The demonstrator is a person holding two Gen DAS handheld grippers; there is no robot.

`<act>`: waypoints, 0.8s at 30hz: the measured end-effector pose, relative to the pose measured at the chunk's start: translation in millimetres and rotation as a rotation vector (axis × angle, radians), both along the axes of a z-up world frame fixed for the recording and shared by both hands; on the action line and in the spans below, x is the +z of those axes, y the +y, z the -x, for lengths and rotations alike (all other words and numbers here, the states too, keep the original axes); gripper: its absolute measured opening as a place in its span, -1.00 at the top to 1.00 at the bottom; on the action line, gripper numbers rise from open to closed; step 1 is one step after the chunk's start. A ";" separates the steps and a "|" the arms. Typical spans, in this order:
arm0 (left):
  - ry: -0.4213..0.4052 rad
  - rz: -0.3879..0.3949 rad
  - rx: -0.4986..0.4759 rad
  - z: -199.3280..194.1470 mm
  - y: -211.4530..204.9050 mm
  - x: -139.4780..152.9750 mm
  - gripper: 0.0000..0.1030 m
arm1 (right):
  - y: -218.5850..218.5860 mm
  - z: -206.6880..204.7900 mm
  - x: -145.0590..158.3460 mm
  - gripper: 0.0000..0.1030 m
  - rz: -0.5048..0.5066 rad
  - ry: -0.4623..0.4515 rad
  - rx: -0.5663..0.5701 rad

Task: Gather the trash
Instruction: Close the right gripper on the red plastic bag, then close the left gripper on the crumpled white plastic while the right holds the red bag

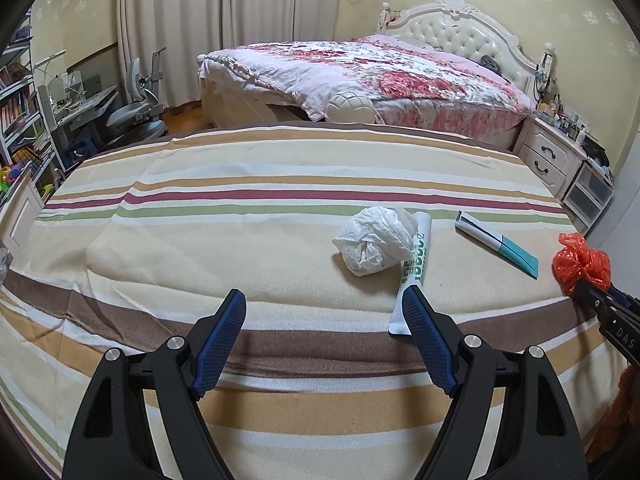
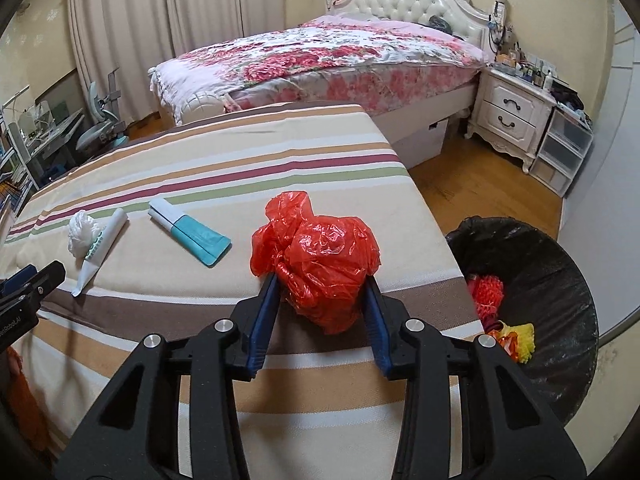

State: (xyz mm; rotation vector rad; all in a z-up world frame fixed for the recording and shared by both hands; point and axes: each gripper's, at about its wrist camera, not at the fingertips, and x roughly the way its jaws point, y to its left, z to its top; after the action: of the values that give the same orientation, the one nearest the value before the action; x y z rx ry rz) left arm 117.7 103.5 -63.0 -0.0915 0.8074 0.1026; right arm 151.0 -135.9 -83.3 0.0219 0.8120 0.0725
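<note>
Your right gripper (image 2: 322,280) is pinching the crumpled red plastic bag (image 2: 316,256) between its pads, left of the black bin (image 2: 560,264), while your left gripper (image 1: 324,306) is hanging spread wide, empty, just short of the white wad (image 1: 374,240).

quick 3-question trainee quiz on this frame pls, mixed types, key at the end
1. True or false: the right gripper is shut on the red plastic bag.
2. Which item touches the crumpled white bag? A) green-lettered tube B) teal-and-white tube C) black-lined bin
3. Fill in: the left gripper is ____, holding nothing.

Key: 1 true; 2 A; 3 open
</note>
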 end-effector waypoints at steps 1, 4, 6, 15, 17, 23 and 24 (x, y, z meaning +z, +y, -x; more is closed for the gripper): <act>-0.001 0.001 -0.003 -2.3 -0.1 -0.5 -0.51 | 1.0 -1.4 -0.4 0.22 0.003 0.000 0.002; -0.004 0.006 -0.007 -7.7 -1.1 -0.4 -0.51 | 1.4 -2.2 -1.8 0.20 0.001 0.001 0.004; -0.010 0.010 -0.009 -12.1 -0.6 0.3 -0.51 | 1.2 -3.2 -2.0 0.20 -0.001 0.003 0.005; -0.014 0.024 -0.026 -25.5 -1.9 2.0 -0.51 | 0.8 -5.2 -5.3 0.13 -0.007 0.012 0.007; -0.010 0.035 -0.037 -27.6 -1.4 1.9 -0.51 | 1.1 -5.3 -6.2 0.10 -0.007 0.015 0.006; -0.004 0.050 -0.083 -29.2 -4.5 0.9 -0.20 | 1.2 -6.2 -7.3 0.07 -0.001 0.016 0.006; -0.006 0.045 -0.092 -28.9 -6.1 1.2 -0.14 | 1.3 -6.1 -7.8 0.07 0.002 0.016 0.007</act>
State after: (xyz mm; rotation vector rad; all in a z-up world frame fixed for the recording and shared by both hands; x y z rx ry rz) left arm 146.7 97.3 -61.8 -0.0970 0.8065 -0.0030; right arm 157.1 -134.6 -91.0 0.0181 0.8282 0.0778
